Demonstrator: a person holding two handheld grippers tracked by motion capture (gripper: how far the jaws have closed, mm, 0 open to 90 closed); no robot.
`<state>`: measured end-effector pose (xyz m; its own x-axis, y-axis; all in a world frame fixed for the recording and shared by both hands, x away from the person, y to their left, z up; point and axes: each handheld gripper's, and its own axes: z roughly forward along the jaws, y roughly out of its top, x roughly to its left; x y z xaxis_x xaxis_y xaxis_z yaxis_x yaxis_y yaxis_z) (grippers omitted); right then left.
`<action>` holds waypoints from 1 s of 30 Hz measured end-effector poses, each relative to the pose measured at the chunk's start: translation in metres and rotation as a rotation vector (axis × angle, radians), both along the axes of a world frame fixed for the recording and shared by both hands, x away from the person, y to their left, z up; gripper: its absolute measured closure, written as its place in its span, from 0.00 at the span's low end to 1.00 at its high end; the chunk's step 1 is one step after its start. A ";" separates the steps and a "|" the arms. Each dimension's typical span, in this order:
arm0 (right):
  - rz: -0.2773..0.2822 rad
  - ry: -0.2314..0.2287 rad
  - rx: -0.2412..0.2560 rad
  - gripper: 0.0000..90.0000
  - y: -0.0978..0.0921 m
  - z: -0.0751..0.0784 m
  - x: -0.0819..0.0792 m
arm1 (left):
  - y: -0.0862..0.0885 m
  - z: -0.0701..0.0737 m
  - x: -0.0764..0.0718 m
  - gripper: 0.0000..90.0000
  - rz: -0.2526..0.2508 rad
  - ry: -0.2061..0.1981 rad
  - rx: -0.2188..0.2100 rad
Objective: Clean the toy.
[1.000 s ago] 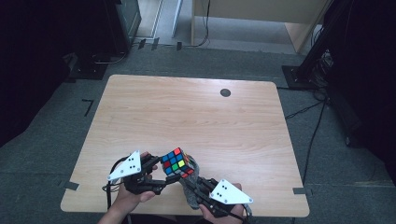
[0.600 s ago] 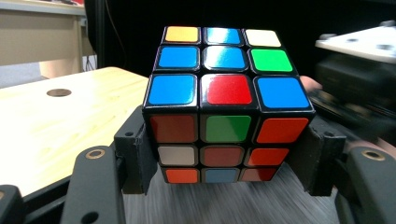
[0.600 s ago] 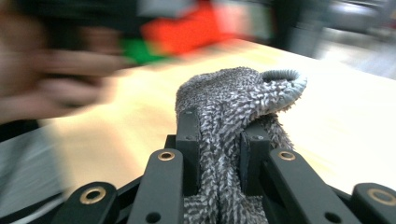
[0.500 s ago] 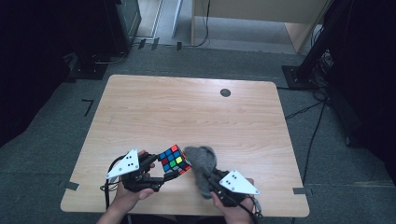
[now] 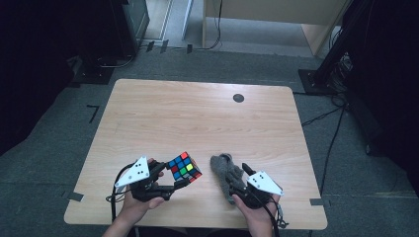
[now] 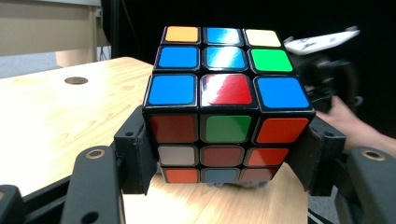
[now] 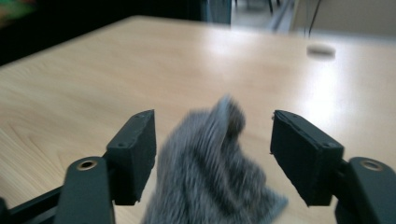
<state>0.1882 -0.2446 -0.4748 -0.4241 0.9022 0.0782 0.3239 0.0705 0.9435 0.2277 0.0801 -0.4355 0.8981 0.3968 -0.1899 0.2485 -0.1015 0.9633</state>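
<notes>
A scrambled colour cube (image 5: 183, 168) is held just above the wooden table (image 5: 197, 113) near its front edge. My left gripper (image 5: 172, 177) is shut on it, and in the left gripper view the jaws clamp the cube (image 6: 224, 107) by its lower sides. To the right, a crumpled grey cloth (image 5: 226, 174) lies on the table. My right gripper (image 5: 237, 183) is open around it. In the right gripper view the cloth (image 7: 210, 158) bunches up between the spread jaws, and neither jaw presses on it.
A small black round cap (image 5: 238, 98) sits in the tabletop at the far right. The table's front edge runs just below both hands. Beyond the table are dark floor, cables and stands.
The right gripper drew away from the cube to the right, carrying the cloth, and now stands open over it. The left gripper kept hold of the cube, nearly still.
</notes>
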 end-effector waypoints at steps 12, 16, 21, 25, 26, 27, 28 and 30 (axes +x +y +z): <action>0.269 -0.119 -0.002 0.25 0.054 0.007 -0.018 | -0.008 0.001 0.001 0.38 0.023 0.044 0.016; 0.284 -0.141 -0.013 0.24 0.062 0.006 -0.021 | -0.014 0.000 0.000 0.38 0.014 0.056 0.026; 0.276 -0.199 -0.035 0.24 0.073 0.006 -0.027 | -0.023 -0.001 -0.004 0.38 0.002 0.078 0.043; 0.256 -0.228 -0.038 0.29 0.074 0.006 -0.029 | -0.030 -0.003 -0.005 0.38 -0.008 0.117 0.041; 0.256 -0.228 -0.038 0.29 0.074 0.006 -0.029 | -0.030 -0.003 -0.005 0.38 -0.008 0.117 0.041; 0.250 -0.233 -0.040 0.30 0.074 0.006 -0.030 | -0.031 -0.004 -0.005 0.38 -0.017 0.126 0.038; 0.243 -0.241 -0.043 0.32 0.074 0.006 -0.030 | -0.033 -0.005 -0.005 0.38 -0.031 0.133 0.036; 0.233 -0.255 -0.055 0.33 0.075 0.006 -0.031 | -0.035 -0.006 -0.006 0.38 -0.038 0.138 0.037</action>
